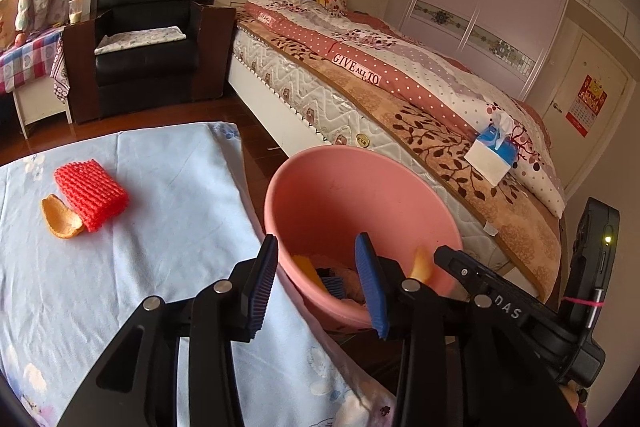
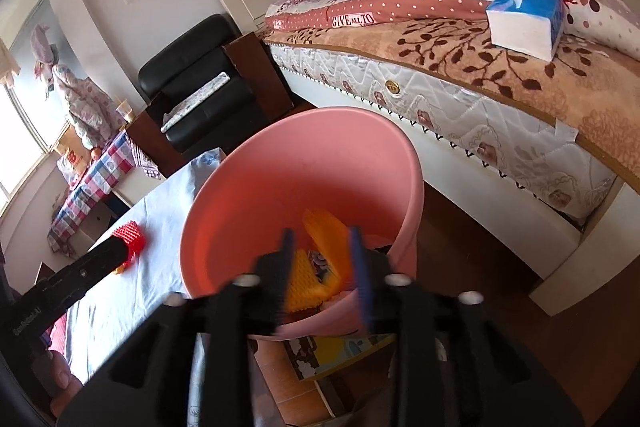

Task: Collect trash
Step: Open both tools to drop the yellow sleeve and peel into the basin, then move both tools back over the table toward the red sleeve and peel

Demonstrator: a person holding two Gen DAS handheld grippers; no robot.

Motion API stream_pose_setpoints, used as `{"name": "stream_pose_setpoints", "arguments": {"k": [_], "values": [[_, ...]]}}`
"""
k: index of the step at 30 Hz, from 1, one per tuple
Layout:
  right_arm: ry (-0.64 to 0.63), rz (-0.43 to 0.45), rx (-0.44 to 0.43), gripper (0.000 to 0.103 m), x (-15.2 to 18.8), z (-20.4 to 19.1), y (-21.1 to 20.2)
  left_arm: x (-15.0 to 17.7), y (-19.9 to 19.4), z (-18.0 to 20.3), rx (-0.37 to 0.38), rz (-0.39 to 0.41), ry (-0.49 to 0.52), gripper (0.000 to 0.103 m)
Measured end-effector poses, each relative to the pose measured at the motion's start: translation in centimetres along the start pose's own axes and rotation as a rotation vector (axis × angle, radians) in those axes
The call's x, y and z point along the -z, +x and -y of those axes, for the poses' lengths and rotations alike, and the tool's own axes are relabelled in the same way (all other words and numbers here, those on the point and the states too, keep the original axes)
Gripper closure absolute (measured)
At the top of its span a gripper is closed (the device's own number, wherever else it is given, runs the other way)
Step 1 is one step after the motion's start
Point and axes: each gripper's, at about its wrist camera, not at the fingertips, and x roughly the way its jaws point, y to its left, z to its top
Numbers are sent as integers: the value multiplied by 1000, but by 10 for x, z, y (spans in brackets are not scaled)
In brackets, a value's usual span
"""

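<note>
Wrinkled blue cloth point(image 1: 120, 267) bears ribbed red foam netting point(image 1: 91, 200); both tongs spread, empty.

I saw a pink bin point(image 1: 340, 187), red foam net point(image 1: 91, 194), orange peel point(image 1: 60, 221), pale blue cloth point(image 1: 140, 267).

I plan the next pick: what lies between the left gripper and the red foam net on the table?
Only bare light-blue cloth lies between the left gripper and the red foam net, as the left wrist view shows.
</note>
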Motion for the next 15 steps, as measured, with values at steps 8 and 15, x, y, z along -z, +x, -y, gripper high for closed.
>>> {"name": "stream_pose_setpoints", "arguments": {"k": [8, 15], "values": [[-25, 14, -11, 65, 2, -11, -11, -1, -19, -19, -20, 25, -34, 62], [-87, 12, -38, 65, 7, -36, -18, 0, -42, -51, -78, 51, -80, 62]]}}
